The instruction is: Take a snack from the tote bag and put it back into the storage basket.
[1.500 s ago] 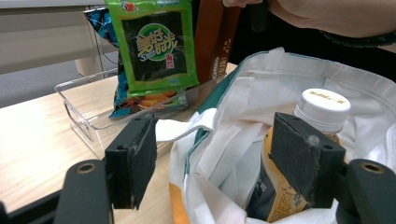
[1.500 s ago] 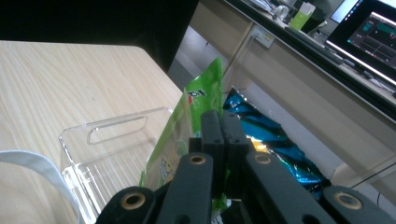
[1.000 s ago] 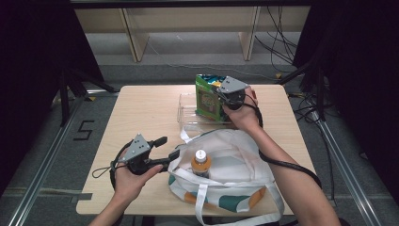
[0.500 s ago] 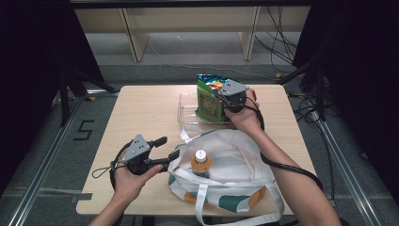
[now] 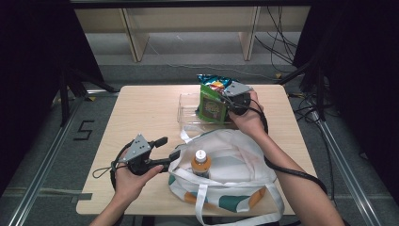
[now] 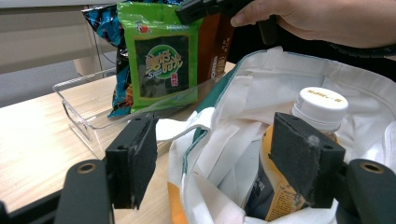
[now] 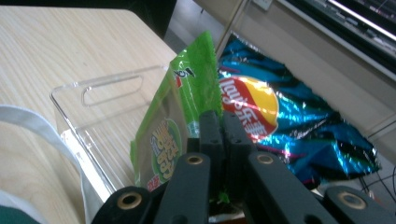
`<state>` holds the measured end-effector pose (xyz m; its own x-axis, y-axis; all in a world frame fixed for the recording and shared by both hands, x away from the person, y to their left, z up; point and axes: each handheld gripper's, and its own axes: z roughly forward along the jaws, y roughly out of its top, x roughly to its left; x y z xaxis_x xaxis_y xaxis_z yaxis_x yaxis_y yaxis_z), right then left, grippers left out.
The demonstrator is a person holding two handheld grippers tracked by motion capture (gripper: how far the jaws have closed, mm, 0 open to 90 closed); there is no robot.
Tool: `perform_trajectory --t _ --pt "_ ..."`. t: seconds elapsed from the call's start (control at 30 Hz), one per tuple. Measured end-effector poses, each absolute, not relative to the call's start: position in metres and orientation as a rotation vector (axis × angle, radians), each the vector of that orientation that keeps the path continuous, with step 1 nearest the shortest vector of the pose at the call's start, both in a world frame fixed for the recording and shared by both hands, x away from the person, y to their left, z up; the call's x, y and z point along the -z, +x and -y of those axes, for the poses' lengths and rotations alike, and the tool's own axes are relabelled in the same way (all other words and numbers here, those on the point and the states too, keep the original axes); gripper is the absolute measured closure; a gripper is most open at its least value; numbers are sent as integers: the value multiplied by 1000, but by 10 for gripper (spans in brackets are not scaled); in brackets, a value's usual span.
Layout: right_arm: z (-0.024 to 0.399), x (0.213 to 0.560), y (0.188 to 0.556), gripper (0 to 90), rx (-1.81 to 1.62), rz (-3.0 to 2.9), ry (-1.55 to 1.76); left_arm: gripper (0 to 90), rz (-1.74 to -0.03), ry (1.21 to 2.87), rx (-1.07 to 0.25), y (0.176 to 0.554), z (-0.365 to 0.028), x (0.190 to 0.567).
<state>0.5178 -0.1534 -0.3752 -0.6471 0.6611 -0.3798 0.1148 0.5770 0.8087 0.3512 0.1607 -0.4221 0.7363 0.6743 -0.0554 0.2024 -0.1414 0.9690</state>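
Green snack pack (image 5: 211, 104) stands upright in clear tray (image 5: 187, 109) on counter (image 5: 141, 113), right gripper (image 5: 229, 101) at its edge; left gripper (image 5: 165, 149) at bag (image 5: 230, 160) rim.
Left gripper view: jaws wide apart, straddling bag rim beside bottle (image 6: 308, 140).
Right gripper view: jaws together, clamped on pack's edge; blue chip bag (image 7: 280, 121) behind.

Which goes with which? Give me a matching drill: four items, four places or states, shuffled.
Items:
1. green snack packet
2. orange drink bottle
3. blue chip bag
4. left tongs

Places or states:
A. open at the tote bag's mouth
B. pinched by the right tongs over the clear tray
C. upright inside the tote bag
D. behind the green packet

Pairs: 1-B, 2-C, 3-D, 4-A
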Motion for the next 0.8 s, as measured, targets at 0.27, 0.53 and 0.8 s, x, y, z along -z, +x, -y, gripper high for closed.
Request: perform_trajectory --t 0.27,0.53,0.8 --pt "158 375 513 865 -1031 -2106 645 313 -703 1701 -473 352 -160 423" --pt "164 369 510 747 -1078 -2066 670 313 -702 1702 -473 351 -160 422" --pt "169 365 505 635 -1109 -2049 712 314 -698 1701 -471 351 -160 422"
